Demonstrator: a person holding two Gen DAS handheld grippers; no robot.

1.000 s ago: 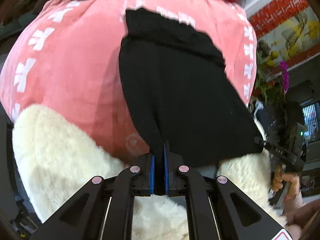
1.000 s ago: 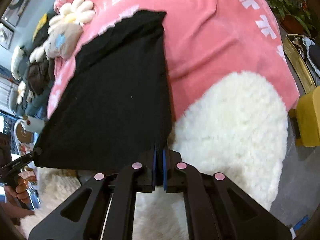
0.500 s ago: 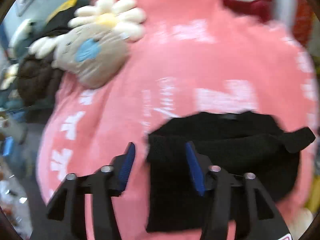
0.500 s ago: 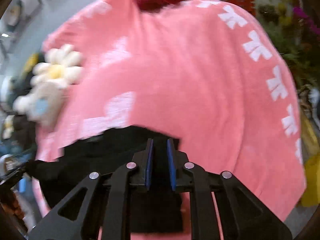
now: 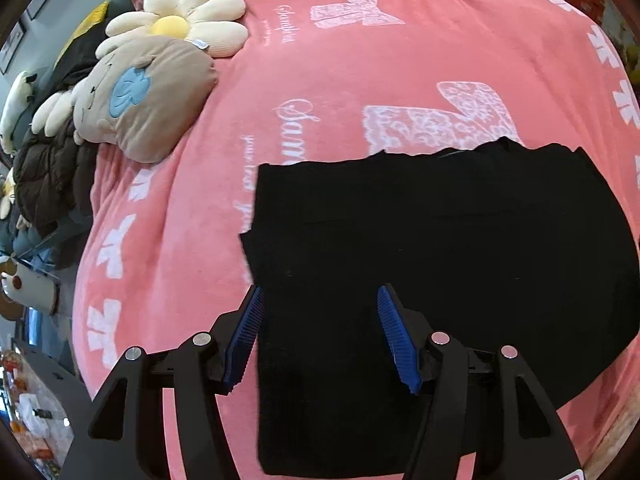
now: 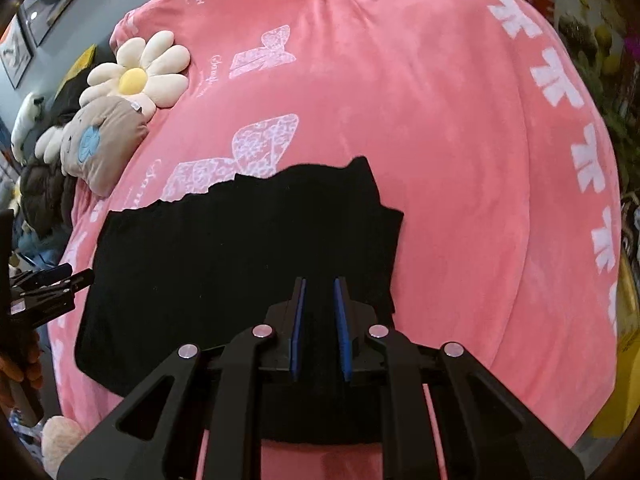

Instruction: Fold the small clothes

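Observation:
A black garment point(image 5: 440, 248) lies folded over on the pink blanket point(image 5: 360, 60); it also shows in the right wrist view point(image 6: 240, 248). My left gripper point(image 5: 320, 300) is open and empty, its blue pads point(image 5: 250, 320) spread over the garment's left edge. My right gripper point(image 6: 320, 292) stands slightly open above the garment's right part, nothing clamped between its blue pads point(image 6: 298, 312). The left gripper also shows at the left edge of the right wrist view point(image 6: 52, 280).
A daisy-shaped cushion point(image 5: 180, 20) and a tan plush pillow point(image 5: 140, 96) lie at the blanket's left side point(image 6: 132, 72). Dark jackets point(image 5: 48, 176) are piled beyond them. A yellow stool point(image 6: 624, 360) stands at the right. Plants point(image 6: 600, 40) are at the far right.
Both grippers carried the garment's near edge up over its far part, folding it, then released it. Both grippers, shut on the cloth a second ago, are now open.

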